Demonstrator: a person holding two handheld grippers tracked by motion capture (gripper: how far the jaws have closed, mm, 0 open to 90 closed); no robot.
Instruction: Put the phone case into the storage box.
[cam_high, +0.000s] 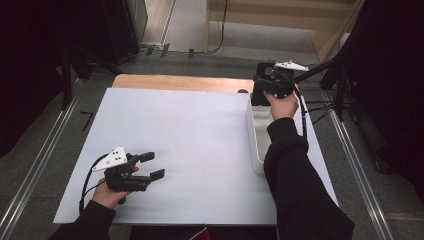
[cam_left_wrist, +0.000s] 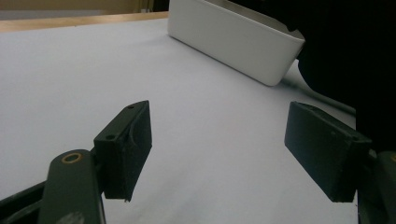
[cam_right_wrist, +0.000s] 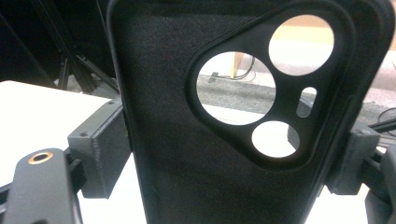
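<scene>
Black soft-lined phone case (cam_right_wrist: 196, 140) with its triangular camera cut-out clamped between the jaws of the right gripper (cam_high: 273, 82), held upright above the far right corner of the white bench top (cam_high: 190, 135), just past the far end of the long white plastic bin (cam_high: 256, 135) along the right edge. Left gripper (cam_high: 151, 165) spread wide and holding nothing, low over the near left corner, aimed across at the bin. By the look of it, pick-up done; case not yet set down anywhere. Likely left: carrying and placing, perhaps in the bin.
</scene>
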